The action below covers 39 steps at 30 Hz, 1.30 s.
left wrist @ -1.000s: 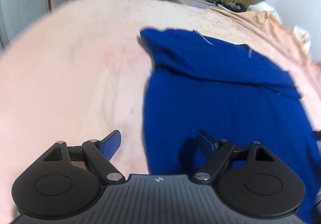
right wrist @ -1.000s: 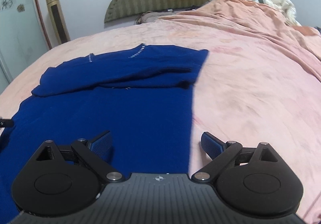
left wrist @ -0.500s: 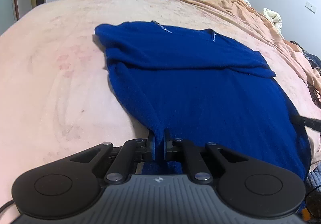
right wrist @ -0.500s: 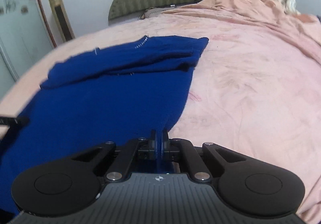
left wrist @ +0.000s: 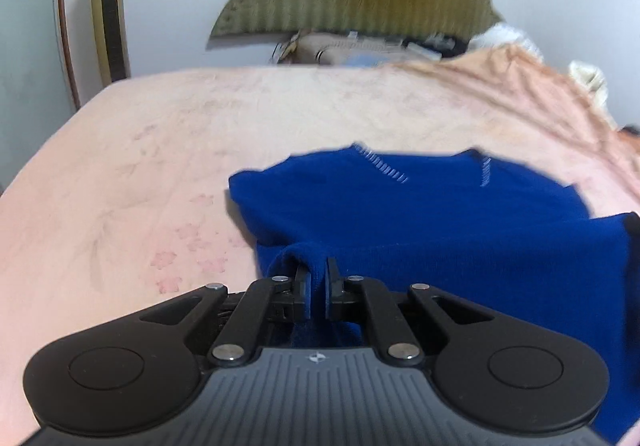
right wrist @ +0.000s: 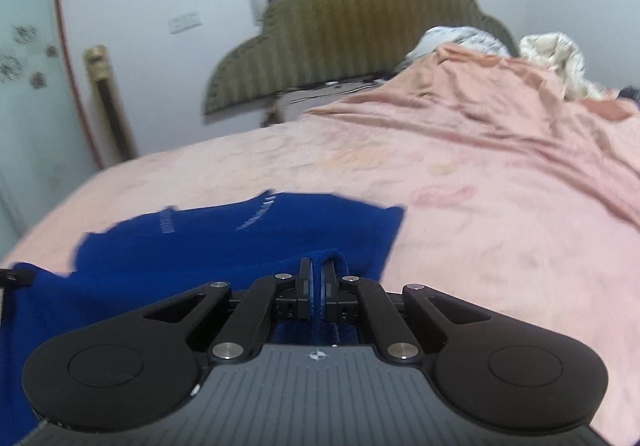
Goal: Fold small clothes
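Both clamped: left claw (left wrist: 318,288) and right claw (right wrist: 319,288) on blue sweater (left wrist: 460,222) hem corners. Sleeves already folded in. Bottom-to-collar fold left, over the bed (left wrist: 160,150).

right tool (right wrist: 319,288) | clamped on blue garment (right wrist: 200,242) hem | pink bedspread (right wrist: 480,226)

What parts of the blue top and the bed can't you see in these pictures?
- Left wrist view: the blue top's near hem is hidden behind the left gripper, and its right side is cut off by the frame edge.
- Right wrist view: the top's left side runs off the frame, and its near edge is behind the right gripper.
- Both views: the stitching near the collar is too blurred to read.
- The clutter under the headboard is too blurred to name.
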Each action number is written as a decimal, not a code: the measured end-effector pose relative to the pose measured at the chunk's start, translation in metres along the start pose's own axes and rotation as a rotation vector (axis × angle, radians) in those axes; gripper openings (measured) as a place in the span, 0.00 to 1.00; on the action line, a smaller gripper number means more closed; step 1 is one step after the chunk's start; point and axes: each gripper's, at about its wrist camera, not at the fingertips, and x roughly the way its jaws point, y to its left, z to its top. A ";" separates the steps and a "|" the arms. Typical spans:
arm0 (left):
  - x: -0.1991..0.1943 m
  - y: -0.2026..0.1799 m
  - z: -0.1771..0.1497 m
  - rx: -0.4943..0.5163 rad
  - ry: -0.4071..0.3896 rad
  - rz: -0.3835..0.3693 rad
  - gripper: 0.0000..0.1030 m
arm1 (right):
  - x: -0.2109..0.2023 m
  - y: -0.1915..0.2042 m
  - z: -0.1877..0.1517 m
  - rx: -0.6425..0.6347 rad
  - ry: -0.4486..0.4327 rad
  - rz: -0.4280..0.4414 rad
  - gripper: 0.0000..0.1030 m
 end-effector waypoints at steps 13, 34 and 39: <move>-0.029 -0.001 -0.049 -0.043 0.069 0.087 0.38 | -0.028 -0.015 -0.051 0.088 0.095 -0.051 0.49; -0.041 -0.047 -0.072 0.001 0.098 0.226 0.62 | -0.027 0.067 -0.080 -0.167 0.140 -0.023 0.82; -0.044 -0.051 -0.074 0.015 0.103 0.227 0.62 | -0.021 0.063 -0.084 -0.188 0.176 -0.016 0.86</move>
